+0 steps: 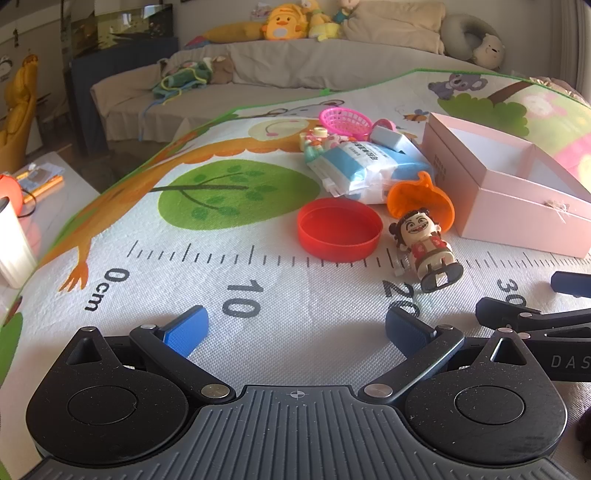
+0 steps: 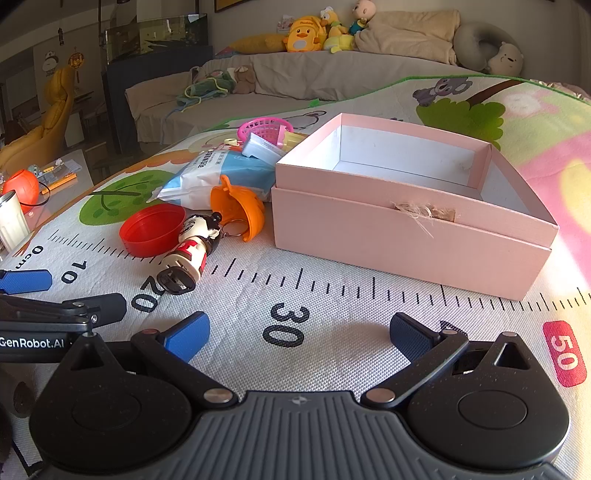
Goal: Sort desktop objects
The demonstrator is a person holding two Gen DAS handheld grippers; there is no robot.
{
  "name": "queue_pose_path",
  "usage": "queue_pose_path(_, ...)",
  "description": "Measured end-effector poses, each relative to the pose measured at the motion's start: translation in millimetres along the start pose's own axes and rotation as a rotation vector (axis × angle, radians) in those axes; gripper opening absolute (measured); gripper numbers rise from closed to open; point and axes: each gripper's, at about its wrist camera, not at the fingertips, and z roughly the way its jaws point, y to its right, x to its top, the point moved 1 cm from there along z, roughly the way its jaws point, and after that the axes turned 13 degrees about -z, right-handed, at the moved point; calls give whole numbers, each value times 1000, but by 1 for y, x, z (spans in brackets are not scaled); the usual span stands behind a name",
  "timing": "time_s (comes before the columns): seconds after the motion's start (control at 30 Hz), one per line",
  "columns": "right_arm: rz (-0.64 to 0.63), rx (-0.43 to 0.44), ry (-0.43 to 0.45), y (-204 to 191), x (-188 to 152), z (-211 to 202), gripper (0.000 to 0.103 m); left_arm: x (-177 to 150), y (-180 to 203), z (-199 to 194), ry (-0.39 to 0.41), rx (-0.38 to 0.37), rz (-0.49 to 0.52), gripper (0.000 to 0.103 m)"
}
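An open pink box [image 2: 406,236] stands on the printed mat, also in the left wrist view [image 1: 517,206]. Left of it lie a doll figure [image 1: 424,243] [image 2: 192,251], a red lid [image 1: 340,229] [image 2: 151,229], an orange cap [image 1: 421,199] [image 2: 240,206], a blue-white tissue pack [image 1: 365,166] [image 2: 218,173], a grey-white small box [image 1: 391,138] and a pink basket [image 1: 343,120] [image 2: 266,129]. My left gripper [image 1: 295,328] is open and empty, near the mat's front, short of the red lid. My right gripper [image 2: 299,328] is open and empty in front of the box.
The mat [image 1: 221,295] with a ruler print covers the table. A side table [image 1: 40,181] with an orange ball [image 2: 22,188] and a white cup [image 1: 11,243] is at the left. A sofa with plush toys [image 1: 288,22] is behind.
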Motion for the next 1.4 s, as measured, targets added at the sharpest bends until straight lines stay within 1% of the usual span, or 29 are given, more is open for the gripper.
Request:
queue_pose_path(0.43, 0, 0, 0, 0, 0, 0, 103, 0, -1, 1, 0, 10, -8, 103)
queue_pose_path(0.63, 0, 0, -1, 1, 0, 0, 103, 1, -1, 1, -14, 1, 0, 103)
queue_pose_path(1.23, -1, 1, -3, 1, 0, -1, 103, 2, -2, 0, -16, 5, 1, 103)
queue_pose_path(1.4, 4, 10, -64, 3, 7, 3, 103, 3, -4, -1, -18, 5, 2, 103)
